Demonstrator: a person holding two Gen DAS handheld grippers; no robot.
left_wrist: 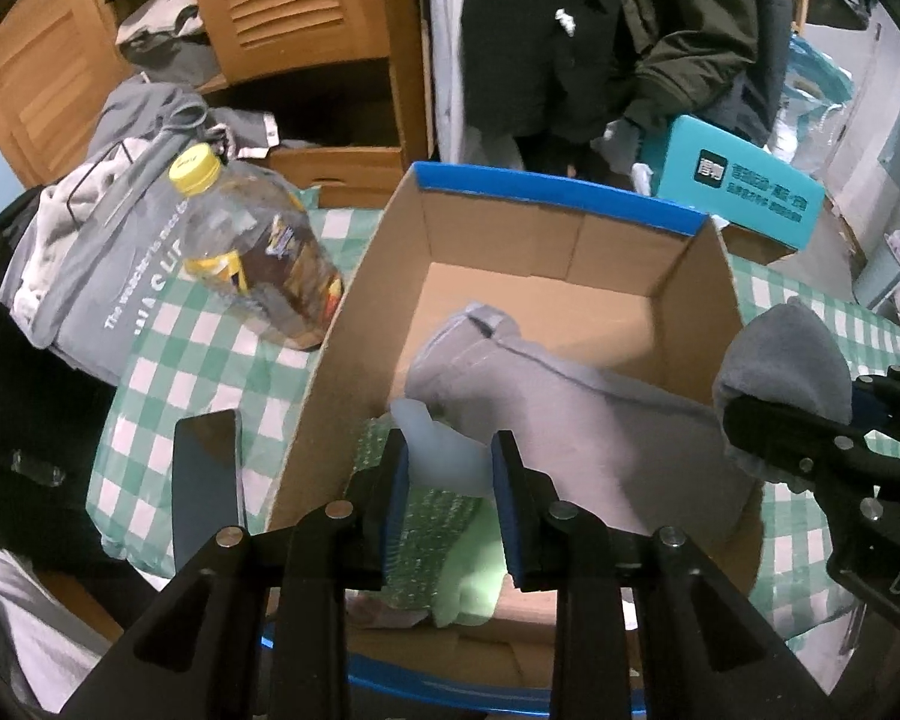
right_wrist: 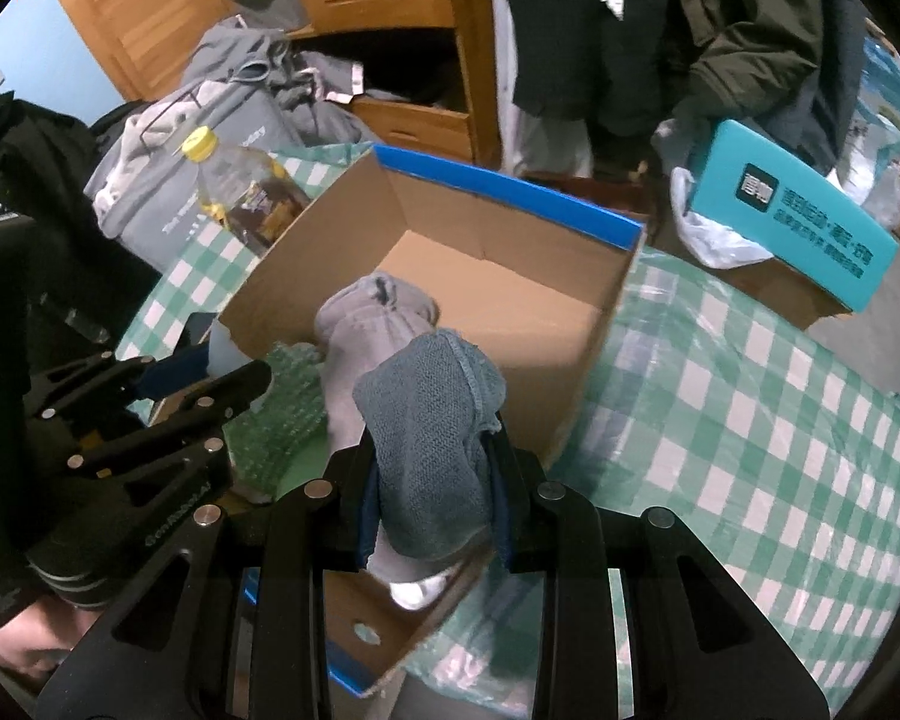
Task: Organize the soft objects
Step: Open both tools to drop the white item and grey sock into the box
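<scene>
An open cardboard box (left_wrist: 570,240) with a blue rim stands on a green checked cloth; it also shows in the right wrist view (right_wrist: 510,276). My left gripper (left_wrist: 450,462) is shut on a pale translucent soft object (left_wrist: 444,450) over the box's near end, above green bubble wrap (left_wrist: 432,528). My right gripper (right_wrist: 432,468) is shut on a grey sock (right_wrist: 432,420) at the box's right edge; the sock (left_wrist: 570,420) drapes down into the box. The right gripper (left_wrist: 810,426) shows in the left wrist view, and the left gripper (right_wrist: 210,378) shows in the right wrist view.
A yellow-capped bottle (left_wrist: 252,240) lies left of the box, beside a grey bag (left_wrist: 90,276) and piled clothes. A dark phone (left_wrist: 207,480) lies at the box's near left. A teal box (left_wrist: 744,186) sits behind, with a wooden wardrobe (left_wrist: 294,0) and hanging dark coats (left_wrist: 600,30).
</scene>
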